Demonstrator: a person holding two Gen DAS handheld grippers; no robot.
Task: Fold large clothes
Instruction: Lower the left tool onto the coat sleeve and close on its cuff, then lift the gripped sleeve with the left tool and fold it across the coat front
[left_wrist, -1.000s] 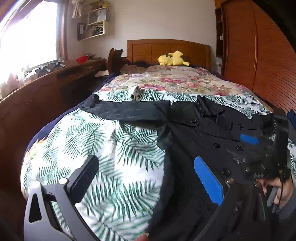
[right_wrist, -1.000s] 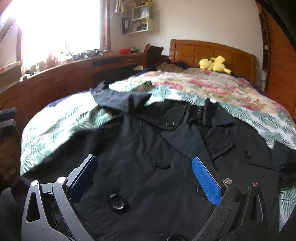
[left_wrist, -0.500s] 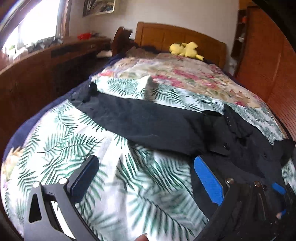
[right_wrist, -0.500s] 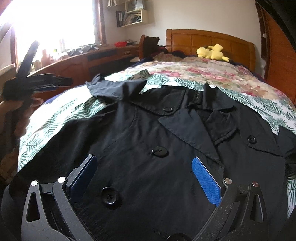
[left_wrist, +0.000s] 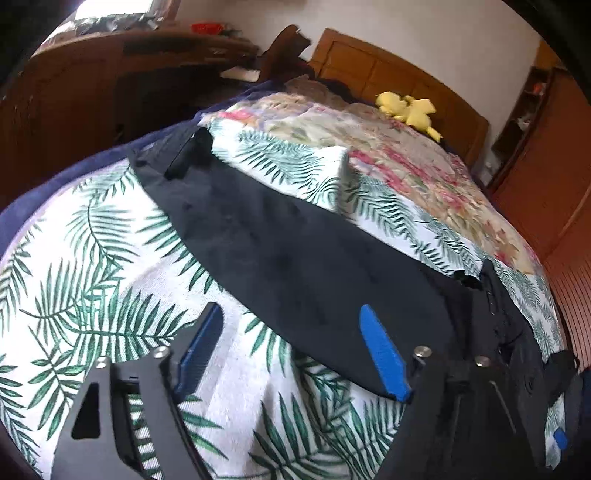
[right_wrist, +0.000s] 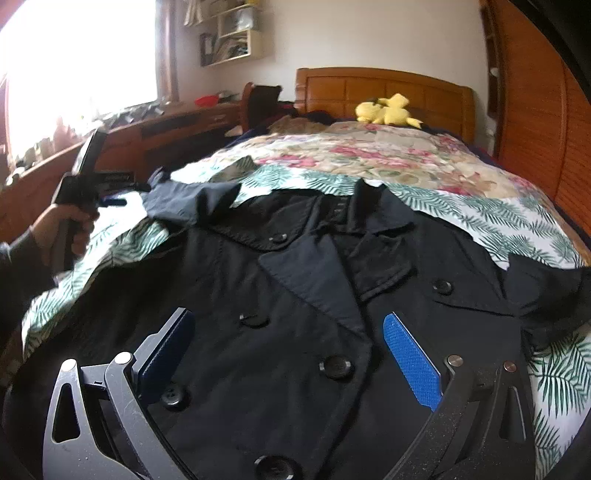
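While my left gripper (left_wrist: 291, 350) closes over the black sleeve (left_wrist: 280, 254), nothing pinched yet, my right gripper (right_wrist: 288, 358) waits open above the coat (right_wrist: 295, 295) lying flat on the bed (right_wrist: 517, 221). I think it's soft, heavy; grab the cuff.

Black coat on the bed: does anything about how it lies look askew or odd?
The black coat lies front up and buttoned, but its sleeve stretches out sideways across the palm-print bedspread, unfolded. A corner of that bedspread is flipped up beside the sleeve. Nothing looks torn or spilled.
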